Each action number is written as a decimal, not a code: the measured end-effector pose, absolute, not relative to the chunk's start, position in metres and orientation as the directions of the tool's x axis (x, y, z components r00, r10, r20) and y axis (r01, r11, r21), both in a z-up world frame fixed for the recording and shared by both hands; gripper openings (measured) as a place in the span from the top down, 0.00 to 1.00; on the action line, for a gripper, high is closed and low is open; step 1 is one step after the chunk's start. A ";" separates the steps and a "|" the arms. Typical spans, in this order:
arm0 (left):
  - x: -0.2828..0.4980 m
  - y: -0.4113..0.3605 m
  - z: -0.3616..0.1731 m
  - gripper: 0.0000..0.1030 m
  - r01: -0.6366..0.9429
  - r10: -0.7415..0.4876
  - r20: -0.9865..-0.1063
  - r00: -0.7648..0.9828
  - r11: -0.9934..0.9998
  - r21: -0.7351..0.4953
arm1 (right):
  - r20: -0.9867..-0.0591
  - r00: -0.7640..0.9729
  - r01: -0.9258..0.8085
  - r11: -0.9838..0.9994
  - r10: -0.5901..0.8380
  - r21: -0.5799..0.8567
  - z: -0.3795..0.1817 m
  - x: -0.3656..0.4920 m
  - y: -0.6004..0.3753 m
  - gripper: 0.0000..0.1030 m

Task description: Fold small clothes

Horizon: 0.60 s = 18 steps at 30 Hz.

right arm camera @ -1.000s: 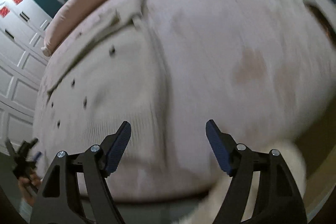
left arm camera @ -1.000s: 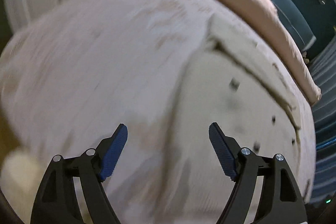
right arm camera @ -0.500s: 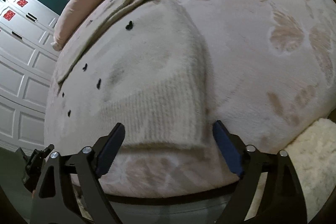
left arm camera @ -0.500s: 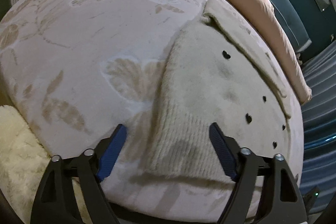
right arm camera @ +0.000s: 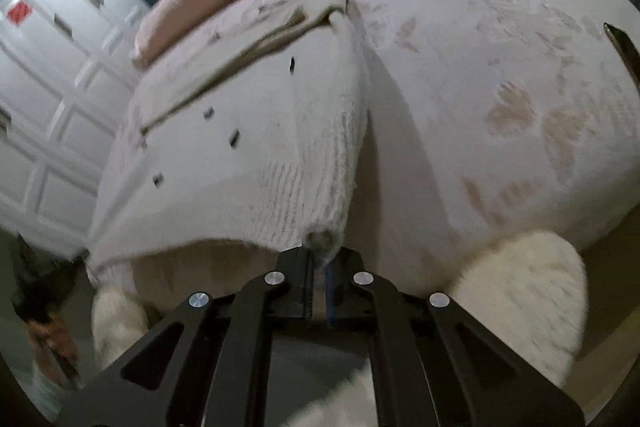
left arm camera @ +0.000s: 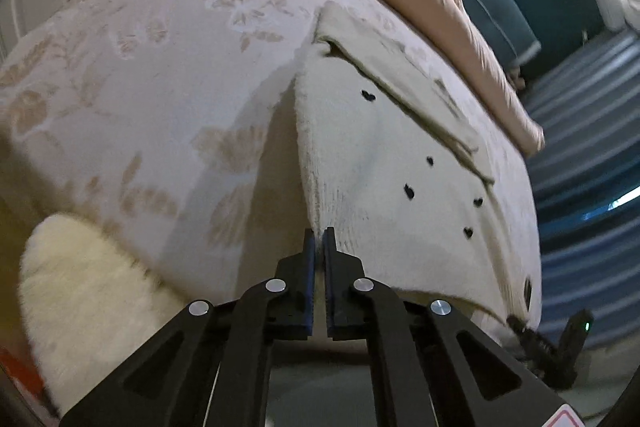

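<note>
While the near hem of the sweater [left arm camera: 384, 163] is raised off the bed [left arm camera: 132, 95], the left gripper [left arm camera: 319, 239] is pinched tight on its near left corner, and the right gripper [right arm camera: 320, 255] is pinched on the near right corner [right arm camera: 320, 239]; both sets of jaws have just been closing onto the knit. The fold appears to be in its lifting stage. The next move is judged to call for both corners to be carried together toward the far edge, level and taut, so that the hem is laid near the collar [left arm camera: 404, 83]. The sweater is a cream, fuzzy knit with a ribbed hem and small dark hearts [left arm camera: 367, 95]. The bed is covered in pale plush cloth with a leaf pattern. A fluffy rug [left arm camera: 80, 291] is seen below.
</note>
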<state>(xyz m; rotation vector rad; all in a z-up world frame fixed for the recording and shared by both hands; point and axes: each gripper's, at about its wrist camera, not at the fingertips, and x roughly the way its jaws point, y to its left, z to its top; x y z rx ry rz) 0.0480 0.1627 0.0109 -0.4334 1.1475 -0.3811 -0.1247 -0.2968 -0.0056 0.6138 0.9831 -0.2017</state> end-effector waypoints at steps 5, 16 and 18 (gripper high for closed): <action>-0.017 0.181 0.003 0.98 0.072 -0.498 -0.831 0.248 0.865 -0.496 | -0.903 0.403 0.375 0.873 0.148 0.311 -0.015 -0.175 -0.280 0.97; -0.034 0.183 0.039 0.99 0.056 -0.515 -0.823 0.239 0.854 -0.517 | -0.906 0.368 0.362 0.865 0.209 0.347 0.022 -0.201 -0.282 0.97; 0.012 0.166 0.065 0.99 0.141 -0.535 -0.785 0.314 0.843 -0.518 | -0.862 0.482 0.353 0.865 0.160 0.357 0.046 -0.164 -0.310 0.97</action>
